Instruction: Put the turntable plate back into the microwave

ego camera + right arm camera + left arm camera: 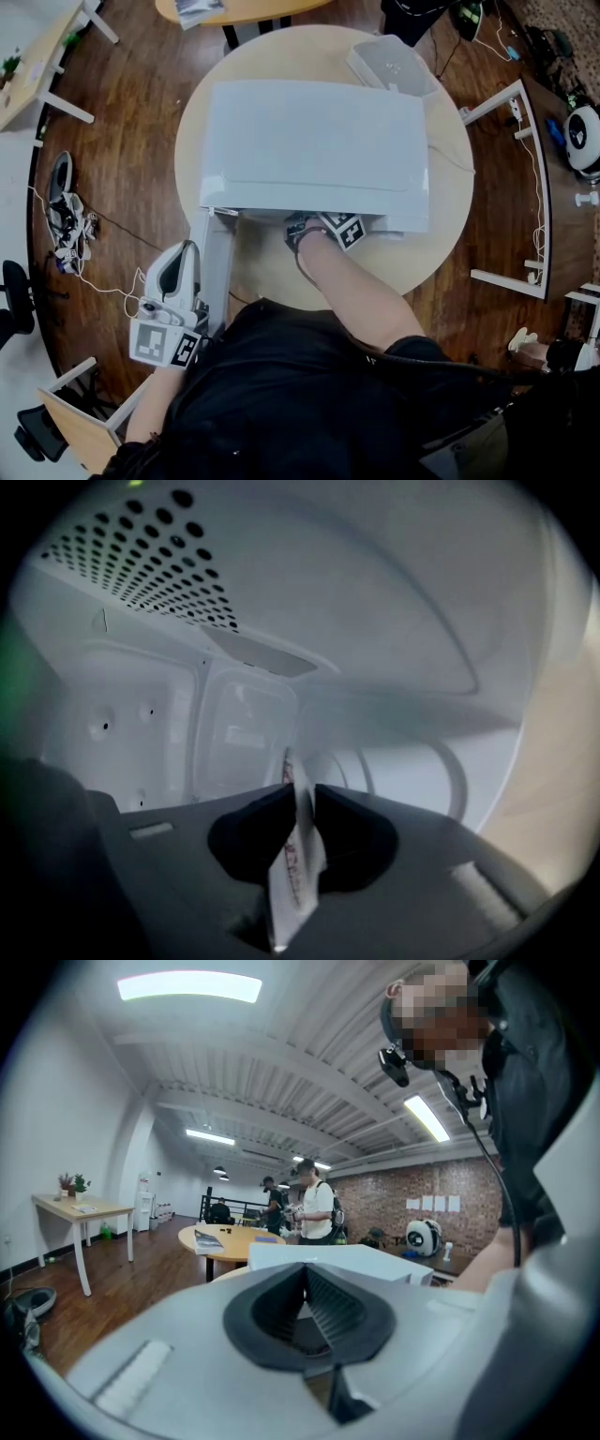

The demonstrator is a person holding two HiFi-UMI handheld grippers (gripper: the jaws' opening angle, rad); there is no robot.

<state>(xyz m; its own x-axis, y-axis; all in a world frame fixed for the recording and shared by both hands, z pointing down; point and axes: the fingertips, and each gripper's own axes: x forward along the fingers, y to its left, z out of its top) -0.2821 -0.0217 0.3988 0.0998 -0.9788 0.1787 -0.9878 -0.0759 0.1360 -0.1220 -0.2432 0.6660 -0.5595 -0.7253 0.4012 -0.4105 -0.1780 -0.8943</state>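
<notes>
- Right gripper view: right tongs [300, 794] pinch the turntable plate [296, 855] by its rim, edge-on, deep inside the microwave [244, 724], back wall at 12 o'clock.
- Left tongs [187, 253], pressed together and empty, hang at the microwave's 7 o'clock, off the worktop [450, 206]; the setting-down likely falls to the right hand.

The microwave [314, 145] is a white box with its flat top facing up, in the middle of the head view. Its door [214, 272] stands swung open at 7 o'clock from the body. The cavity [234, 724] is white, with a perforated panel at 11 o'clock. The turntable plate [298, 855] shows only as a thin, pale, translucent edge with reddish marks. It is pinched between the jaws of the right gripper [300, 794] inside the cavity.
</notes>
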